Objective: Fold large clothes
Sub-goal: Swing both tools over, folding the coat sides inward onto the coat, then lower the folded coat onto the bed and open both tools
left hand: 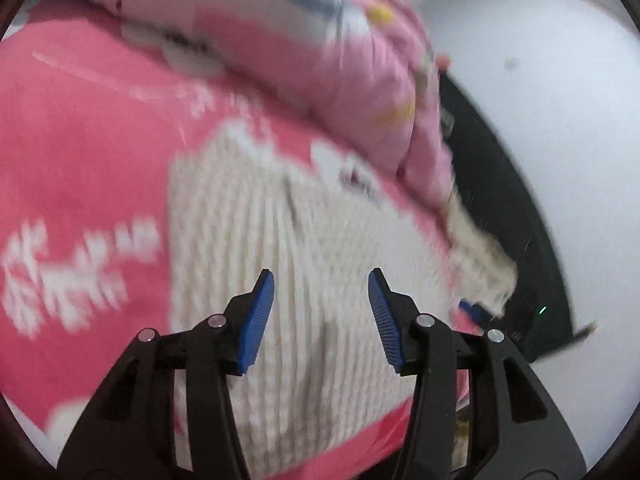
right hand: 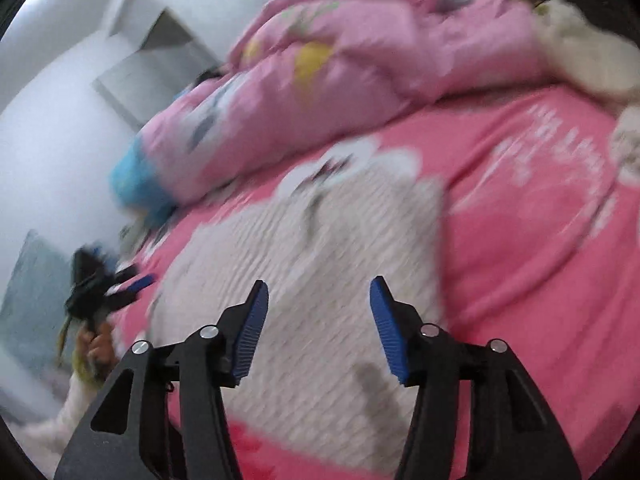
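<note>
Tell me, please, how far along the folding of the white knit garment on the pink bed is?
Done: the white knit garment lies spread on the pink bedsheet; whether any fold is in it, blur hides. In hand: nothing, since the left gripper and right gripper hang open over it. Left: gripping an edge and making the folds.

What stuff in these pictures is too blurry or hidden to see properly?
- White writing on the pink bedsheet: left wrist view, motion blur makes it unreadable.
- Cream knitted garment: both views, blur plus gripper arms hide its lower edge, so its shape is unclear.
- Pink quilt: right wrist view, prints smeared.
</note>
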